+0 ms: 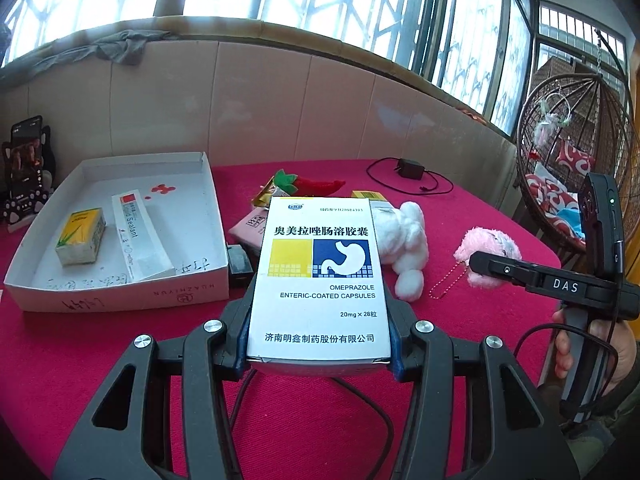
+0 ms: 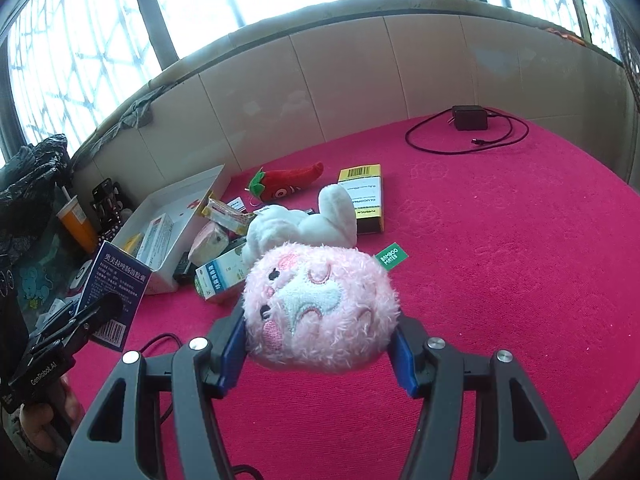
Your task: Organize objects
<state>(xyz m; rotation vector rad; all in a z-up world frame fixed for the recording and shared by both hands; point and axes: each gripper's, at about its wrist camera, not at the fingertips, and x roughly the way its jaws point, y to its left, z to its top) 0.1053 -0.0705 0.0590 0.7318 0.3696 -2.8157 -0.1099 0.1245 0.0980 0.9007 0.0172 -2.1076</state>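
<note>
Here the left gripper pinches the omeprazole box by its long side edges, low down — light, stiff card that would dent under a harder squeeze, so the edges look the right hold. The right gripper clamps the pink plush across its middle (soft, springy, nearly weightless). Both hang above the red table. Farther off, the white tray holds two cartons already.

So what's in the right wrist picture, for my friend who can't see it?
The right gripper holds a fluffy pink plush toy above a red tablecloth. Behind lie a white plush, a chili plush and medicine boxes.
</note>
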